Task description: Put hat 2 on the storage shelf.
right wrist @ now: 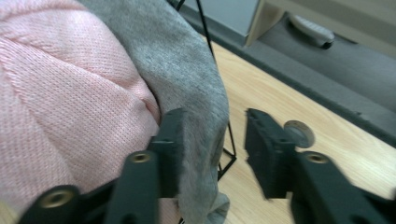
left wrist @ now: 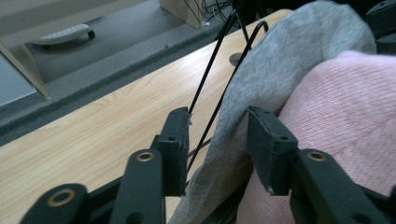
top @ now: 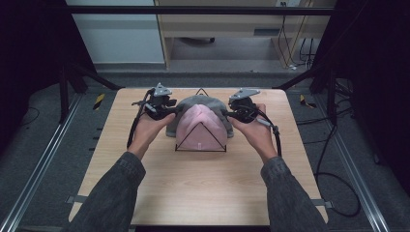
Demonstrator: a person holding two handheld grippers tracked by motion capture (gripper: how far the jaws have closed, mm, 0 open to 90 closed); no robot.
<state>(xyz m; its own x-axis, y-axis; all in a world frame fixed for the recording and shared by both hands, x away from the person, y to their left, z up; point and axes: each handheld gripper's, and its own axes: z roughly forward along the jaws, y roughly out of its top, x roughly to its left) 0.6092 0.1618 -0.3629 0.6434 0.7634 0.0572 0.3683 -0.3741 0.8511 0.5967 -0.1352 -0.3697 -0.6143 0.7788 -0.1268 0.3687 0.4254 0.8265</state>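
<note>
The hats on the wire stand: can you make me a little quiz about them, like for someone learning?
1. Which hat lies on the outside of the black wire stand, the pink hat or the grey hat?
2. True or false: the stand sits on a wooden table.
3. What lies between the fingers of the left gripper, and does the right gripper pinch anything?

Key
1. The pink hat; the grey one lies under it.
2. True.
3. The grey hat's edge and the stand's wires, with the fingers apart. The right gripper is open too, one finger against the grey hat.
</note>
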